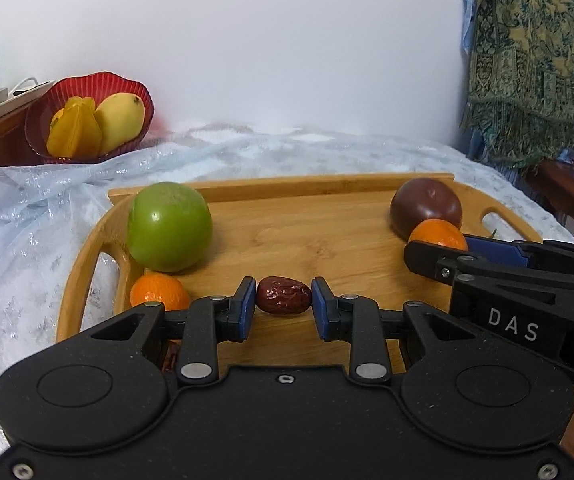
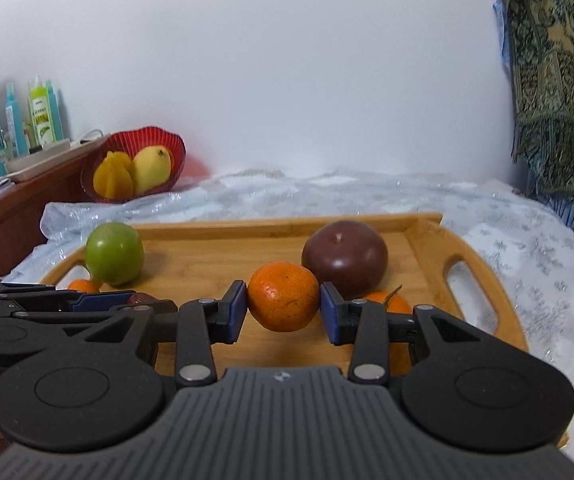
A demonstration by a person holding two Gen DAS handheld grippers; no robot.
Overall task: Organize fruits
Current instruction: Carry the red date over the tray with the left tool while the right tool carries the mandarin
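Note:
My left gripper (image 1: pixel 283 296) is shut on a wrinkled red date (image 1: pixel 283 295), held above the wooden tray (image 1: pixel 295 236). My right gripper (image 2: pixel 283 307) is shut on a small orange (image 2: pixel 283 297), also over the tray (image 2: pixel 207 252); it shows at the right of the left wrist view, where the orange (image 1: pixel 438 234) peeks above its fingers. On the tray lie a green apple (image 1: pixel 169 227) (image 2: pixel 114 254), a dark purple-brown round fruit (image 1: pixel 425 205) (image 2: pixel 345 258), and other small oranges (image 1: pixel 159 290) (image 2: pixel 391 302). A red bowl (image 1: pixel 89 86) (image 2: pixel 143 140) at the back left holds a mango and a starfruit.
The tray rests on a shiny pale cloth (image 1: pixel 27 248) over a bed-like surface. A wooden shelf (image 2: pixel 27 200) at the left carries bottles (image 2: pixel 41 116). A patterned green shawl (image 1: pixel 527 64) hangs at the right. A white wall stands behind.

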